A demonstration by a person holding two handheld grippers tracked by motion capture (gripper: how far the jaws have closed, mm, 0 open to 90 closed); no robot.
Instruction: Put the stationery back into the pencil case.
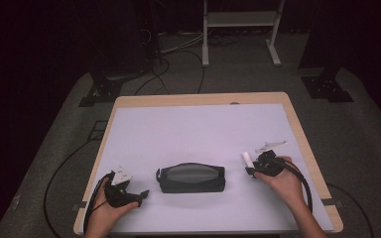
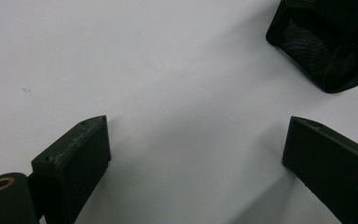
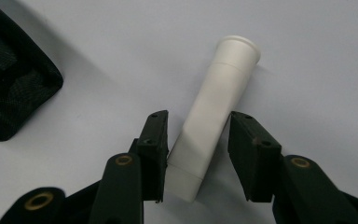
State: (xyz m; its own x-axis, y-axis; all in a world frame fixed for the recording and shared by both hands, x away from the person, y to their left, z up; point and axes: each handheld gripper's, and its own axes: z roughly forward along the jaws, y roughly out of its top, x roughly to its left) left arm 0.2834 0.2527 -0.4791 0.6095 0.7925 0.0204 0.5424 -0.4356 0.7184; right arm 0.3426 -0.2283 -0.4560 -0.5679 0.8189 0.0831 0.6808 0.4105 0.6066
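Note:
A white tube (image 3: 214,107) with a flared cap end lies flat on the white table mat, right of the middle (image 1: 247,158). My right gripper (image 3: 196,121) is low over it, one jaw on each side of its flat tail end. The jaws stand close to the tube, and a thin gap still shows at one pad. In the high view that gripper (image 1: 251,167) points left. A black mesh zip pouch (image 1: 192,177) lies at the centre front (image 3: 9,79). My left gripper (image 1: 138,197) rests left of the pouch (image 2: 326,42), open (image 2: 196,135), with bare mat between its jaws.
The white mat (image 1: 193,124) covers a wooden table whose edge (image 1: 305,148) shows at the right and back. On the floor behind are black stand bases (image 1: 101,91), cables and a white frame (image 1: 240,29).

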